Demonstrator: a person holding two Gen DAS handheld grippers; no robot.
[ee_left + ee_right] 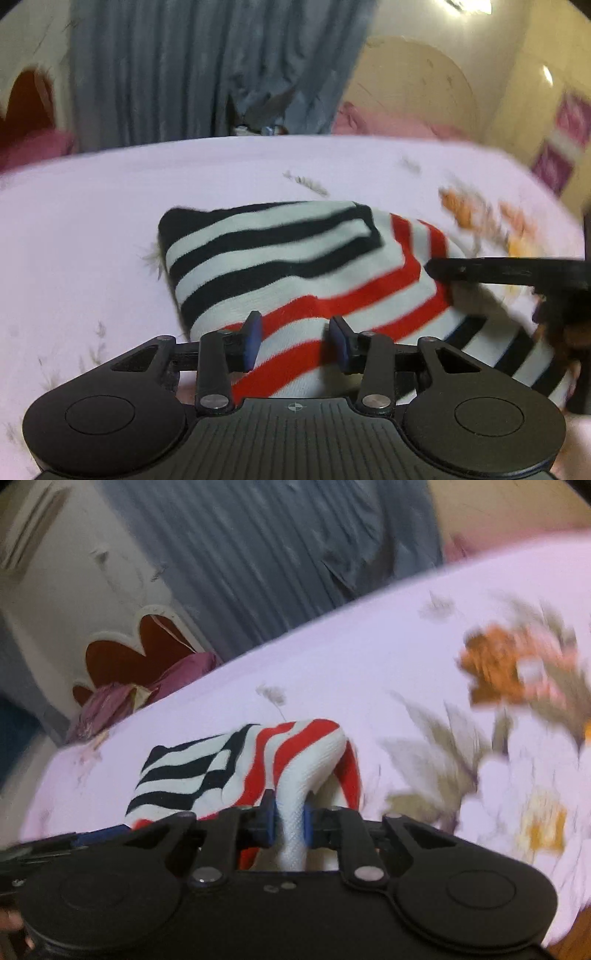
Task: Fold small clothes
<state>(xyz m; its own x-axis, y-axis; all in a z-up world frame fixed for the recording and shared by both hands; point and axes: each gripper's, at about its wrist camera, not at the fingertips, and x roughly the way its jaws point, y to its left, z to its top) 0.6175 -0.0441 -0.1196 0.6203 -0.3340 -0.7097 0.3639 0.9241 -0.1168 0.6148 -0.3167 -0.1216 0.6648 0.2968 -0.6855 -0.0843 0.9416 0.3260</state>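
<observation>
A small striped garment (295, 258), black-and-white at one end and red-and-white at the other, lies on a pale lilac flowered bedsheet (92, 221). My left gripper (295, 339) hovers over its near red-striped edge. Its blue pads stand apart, with cloth passing under and between them unpinched. The right gripper's black finger (480, 271) reaches in from the right onto the red stripes. In the right wrist view my right gripper (289, 823) is shut on a raised white fold of the garment (295, 760), lifting that part off the sheet (369, 657).
A grey-blue curtain (184, 74) hangs behind the bed. A pink pillow (369, 122) lies at the far edge. A purple cloth (147, 690) sits by a white headboard with dark red cut-outs (122, 653). Orange flower prints (509, 664) mark the sheet to the right.
</observation>
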